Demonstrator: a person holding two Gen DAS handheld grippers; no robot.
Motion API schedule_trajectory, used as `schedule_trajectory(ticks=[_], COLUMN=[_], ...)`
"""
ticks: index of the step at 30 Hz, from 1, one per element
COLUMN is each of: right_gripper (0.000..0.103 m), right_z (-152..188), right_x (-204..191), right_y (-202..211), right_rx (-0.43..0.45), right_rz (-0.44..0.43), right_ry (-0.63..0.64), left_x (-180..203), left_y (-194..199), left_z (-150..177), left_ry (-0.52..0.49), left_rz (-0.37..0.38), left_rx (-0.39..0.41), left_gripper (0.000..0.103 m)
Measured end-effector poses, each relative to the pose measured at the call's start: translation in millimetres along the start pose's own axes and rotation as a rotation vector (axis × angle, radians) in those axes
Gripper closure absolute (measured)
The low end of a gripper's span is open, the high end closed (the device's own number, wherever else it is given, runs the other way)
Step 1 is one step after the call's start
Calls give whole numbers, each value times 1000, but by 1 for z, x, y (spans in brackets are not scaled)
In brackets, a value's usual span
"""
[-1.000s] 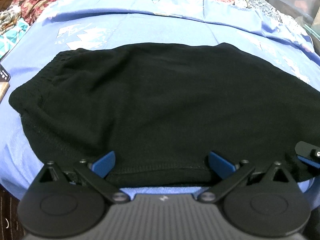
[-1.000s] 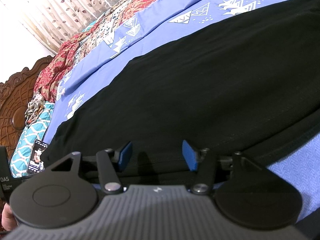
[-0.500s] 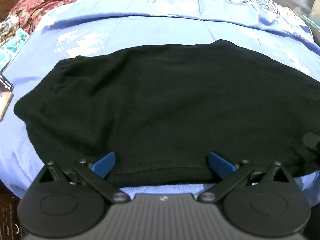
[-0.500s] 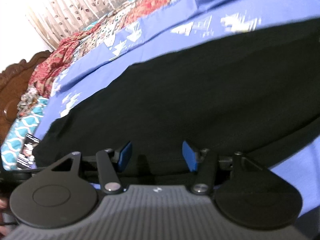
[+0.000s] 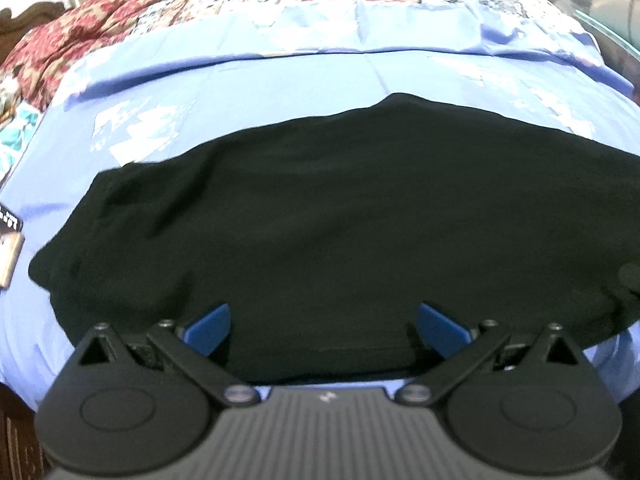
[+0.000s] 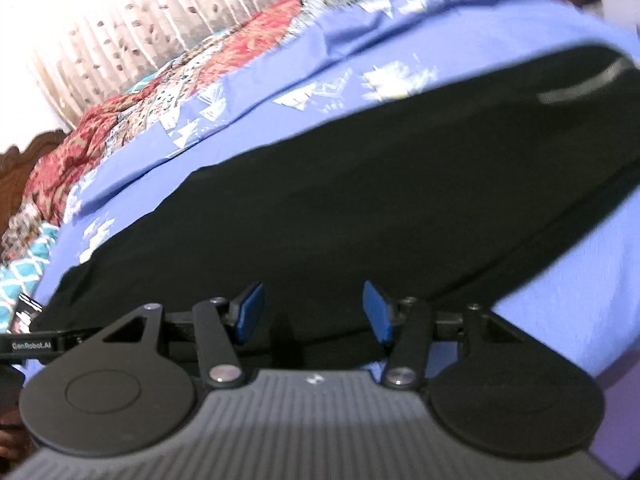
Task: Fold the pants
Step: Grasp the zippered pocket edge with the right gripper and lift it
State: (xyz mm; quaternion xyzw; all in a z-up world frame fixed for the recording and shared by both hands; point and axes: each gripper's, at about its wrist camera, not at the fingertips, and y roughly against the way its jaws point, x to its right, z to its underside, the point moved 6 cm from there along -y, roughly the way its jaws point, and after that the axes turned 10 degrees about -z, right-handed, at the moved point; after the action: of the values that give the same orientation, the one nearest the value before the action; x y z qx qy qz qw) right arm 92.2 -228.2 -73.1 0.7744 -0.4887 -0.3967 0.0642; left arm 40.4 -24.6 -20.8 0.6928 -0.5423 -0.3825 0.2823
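The black pants lie spread flat on a blue bedsheet, folded lengthwise. My left gripper is open, with its blue fingers over the pants' near edge, holding nothing. In the right wrist view the pants stretch from lower left to upper right, with a grey stripe near the far right end. My right gripper is open above the near edge of the pants and holds nothing.
A red patterned quilt lies along the far side of the bed. A card or phone lies at the left edge. A wooden headboard and a curtain stand behind. The bed's near edge is right below both grippers.
Both grippers have pulled back and risen from the pants' near edge, so more of the pants and sheet shows. The right view has swung toward the pants' right end. Both stayed open.
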Motion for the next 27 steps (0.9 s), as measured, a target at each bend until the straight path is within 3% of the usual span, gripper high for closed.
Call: schedule_trajectory(ticks=[5,9,14,19,24,27], right_gripper=[46,46,45,44,43,43], right_z=[-6,-19,-33,-32,-28,-27], right_x=[3,23,72,130,164,166], right_y=[17,42,89,122,134,135], right_rx=[65,174,323,413,463,467], right_rz=[-4,23,112,165,174,157], right_ry=[14,-32,-101,-262,-410,-435], left_x=[12,30,68,104,128,136], left_y=[6,12,19,14,8,-3], left_z=[-11,-30,-46,-49,-40,-32], left_ry=[-25,-18,-68,-127,-189,-204], left_rz=[-7,47,113,167,141,108], left_rx=[6,9,47,27,-5,-69], left_gripper=[0,0,0,0,0,0])
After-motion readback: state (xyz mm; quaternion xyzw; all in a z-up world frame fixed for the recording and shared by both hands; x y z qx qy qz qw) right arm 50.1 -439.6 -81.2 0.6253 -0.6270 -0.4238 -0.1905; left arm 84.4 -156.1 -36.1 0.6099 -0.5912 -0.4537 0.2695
